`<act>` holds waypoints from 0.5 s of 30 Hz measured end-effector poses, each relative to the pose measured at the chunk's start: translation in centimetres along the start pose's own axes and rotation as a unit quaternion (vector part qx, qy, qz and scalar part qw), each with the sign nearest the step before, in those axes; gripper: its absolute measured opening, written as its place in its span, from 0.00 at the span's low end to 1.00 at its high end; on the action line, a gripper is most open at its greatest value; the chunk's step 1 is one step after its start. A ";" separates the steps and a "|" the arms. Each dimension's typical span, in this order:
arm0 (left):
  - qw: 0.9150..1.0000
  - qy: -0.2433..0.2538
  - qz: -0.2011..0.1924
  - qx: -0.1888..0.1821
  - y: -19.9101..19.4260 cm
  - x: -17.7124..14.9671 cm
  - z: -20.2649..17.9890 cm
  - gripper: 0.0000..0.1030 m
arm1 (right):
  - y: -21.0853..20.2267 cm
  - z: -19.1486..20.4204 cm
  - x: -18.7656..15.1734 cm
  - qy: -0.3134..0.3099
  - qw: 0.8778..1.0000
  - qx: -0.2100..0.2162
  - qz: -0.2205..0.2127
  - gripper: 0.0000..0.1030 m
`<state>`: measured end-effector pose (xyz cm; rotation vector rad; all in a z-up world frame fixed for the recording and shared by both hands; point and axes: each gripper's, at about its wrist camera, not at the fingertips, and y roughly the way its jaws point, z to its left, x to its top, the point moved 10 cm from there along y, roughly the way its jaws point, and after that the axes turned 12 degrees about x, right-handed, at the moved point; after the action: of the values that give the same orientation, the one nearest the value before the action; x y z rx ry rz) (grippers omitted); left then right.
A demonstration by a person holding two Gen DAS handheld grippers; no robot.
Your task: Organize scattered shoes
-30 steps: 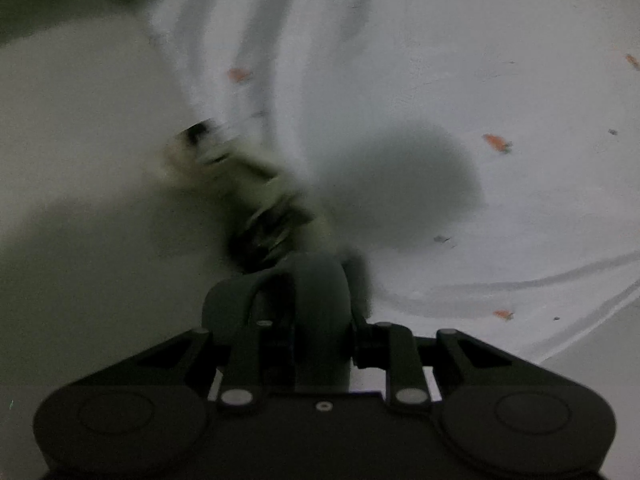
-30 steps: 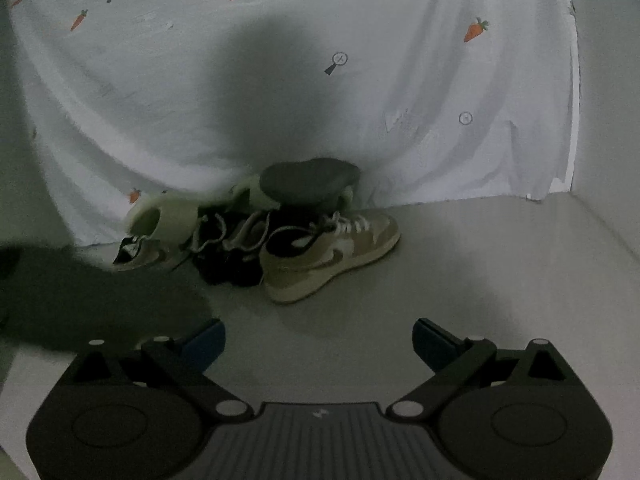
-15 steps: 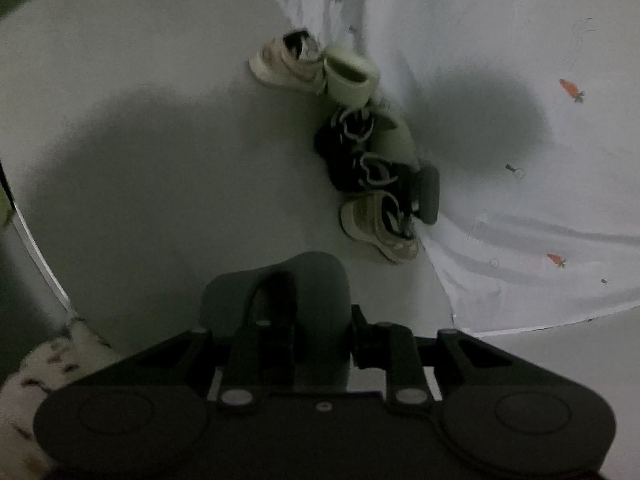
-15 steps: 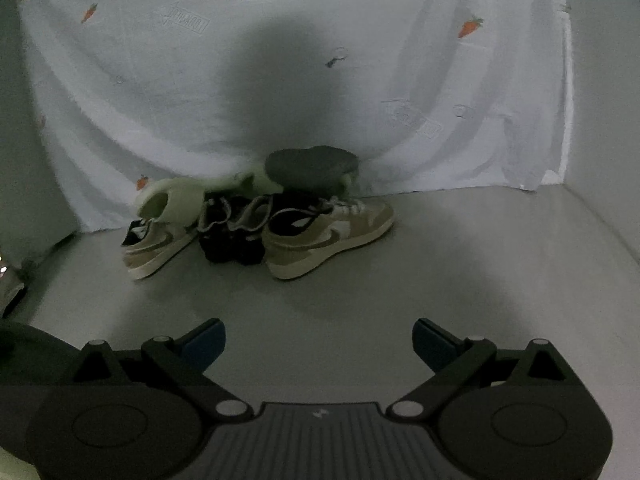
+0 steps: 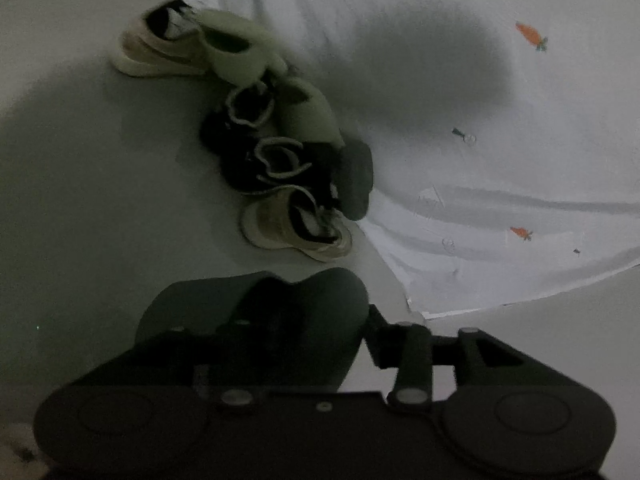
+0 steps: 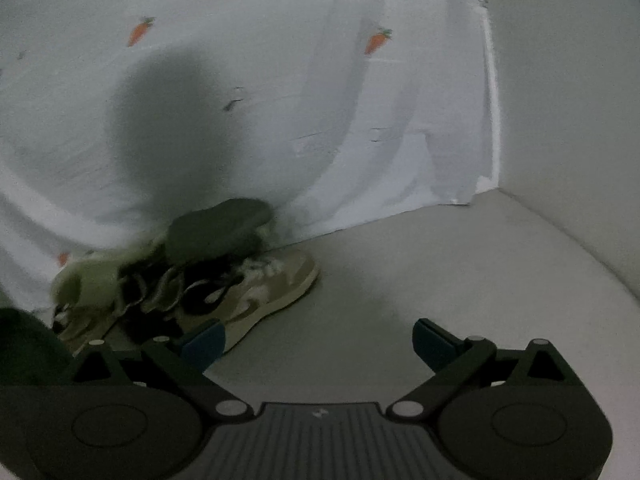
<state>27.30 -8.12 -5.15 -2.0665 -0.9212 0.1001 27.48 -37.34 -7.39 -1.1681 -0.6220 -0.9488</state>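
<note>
My left gripper (image 5: 280,320) is clamped on a dark slipper (image 5: 256,304), its mate (image 5: 354,184) atop the shoe pile (image 5: 260,152) ahead, so next I'd set it down while my right gripper (image 6: 316,340) gapes empty.

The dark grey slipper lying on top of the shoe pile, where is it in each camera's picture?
Left wrist: grey slipper at the pile's right edge, against the sheet, centre frame.
Right wrist: grey slipper atop the pile, left of centre.
Shared landmark: the tan sneaker beside it.
</note>
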 end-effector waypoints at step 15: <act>0.995 0.094 -0.024 0.000 7.3 0.9 -6.8 0.51 | 3.3 -3.5 0.0 0.023 0.999 -0.022 0.032 0.97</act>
<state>34.75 -14.83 -5.94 -2.0126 -0.8535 -0.1181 30.15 -40.34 -10.02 -1.1956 -0.5248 -0.9366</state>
